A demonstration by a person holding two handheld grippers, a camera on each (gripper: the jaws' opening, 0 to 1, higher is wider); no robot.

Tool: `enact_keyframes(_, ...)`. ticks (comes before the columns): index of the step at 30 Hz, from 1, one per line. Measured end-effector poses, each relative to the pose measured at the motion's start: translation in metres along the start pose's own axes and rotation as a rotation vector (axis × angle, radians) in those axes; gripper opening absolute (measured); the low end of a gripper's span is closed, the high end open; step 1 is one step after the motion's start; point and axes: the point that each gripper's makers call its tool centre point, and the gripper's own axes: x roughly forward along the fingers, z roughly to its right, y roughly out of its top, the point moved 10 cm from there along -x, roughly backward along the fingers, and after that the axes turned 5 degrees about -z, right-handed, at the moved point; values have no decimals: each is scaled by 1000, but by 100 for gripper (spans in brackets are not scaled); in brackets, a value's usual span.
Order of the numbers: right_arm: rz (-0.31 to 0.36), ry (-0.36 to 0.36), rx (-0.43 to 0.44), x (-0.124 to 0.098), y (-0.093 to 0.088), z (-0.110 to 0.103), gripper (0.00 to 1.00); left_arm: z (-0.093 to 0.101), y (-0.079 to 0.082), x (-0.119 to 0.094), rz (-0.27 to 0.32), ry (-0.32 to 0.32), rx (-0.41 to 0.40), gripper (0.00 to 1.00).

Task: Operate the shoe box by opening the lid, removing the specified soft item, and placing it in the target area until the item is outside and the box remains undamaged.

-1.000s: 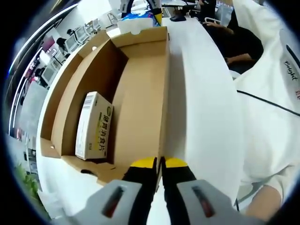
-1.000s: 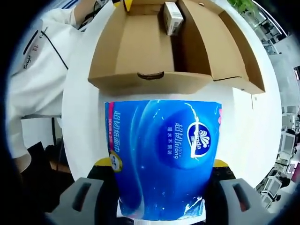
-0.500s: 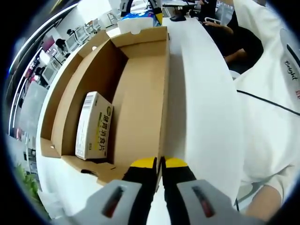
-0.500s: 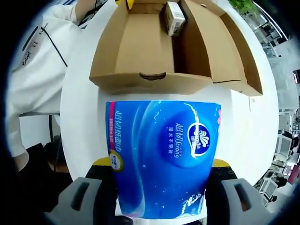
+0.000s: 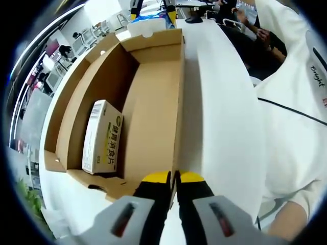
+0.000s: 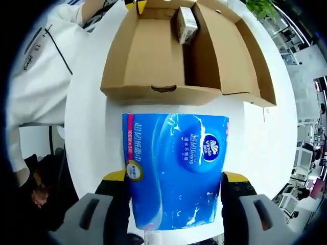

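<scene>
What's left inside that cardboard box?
Inside the open shoe box lies one small white carton against a side wall; the rest of the floor looks bare. The blue tissue pack is outside, in the right gripper. The near corner stays hidden.

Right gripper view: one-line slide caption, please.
Right gripper holds the blue tissue pack outside the open shoe box, a small carton remaining inside.

On the table [image 6: 92, 132] in front of you the open shoe box [image 6: 153, 56] sits beyond the tissue pack [image 6: 173, 168], a small carton [image 5: 102, 137] lying inside it, while your left gripper [image 5: 173, 179] sits at the box's near wall.
</scene>
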Motion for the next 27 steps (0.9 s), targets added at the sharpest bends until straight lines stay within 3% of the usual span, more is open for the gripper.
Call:
enact_keyframes(13, 40, 8, 69, -23, -1, -3, 68, -1, 0, 0, -3, -3, -5, 4)
enact_keyframes(15, 95, 19, 125, -30, 2, -4, 66, -1, 0, -1, -1, -1, -16, 4)
enact_keyframes(20, 251, 6, 147, -47, 7, -4, 65, -1, -1, -1, 4, -1, -21, 5)
enact_keyframes(22, 289, -49, 151, -48, 7, 0, 65, -1, -1, -1, 4, 0, -22, 5)
enact_keyframes(27, 338, -97, 160, -47, 3, 4, 63, -1, -1, -1, 7, 3, -21, 5)
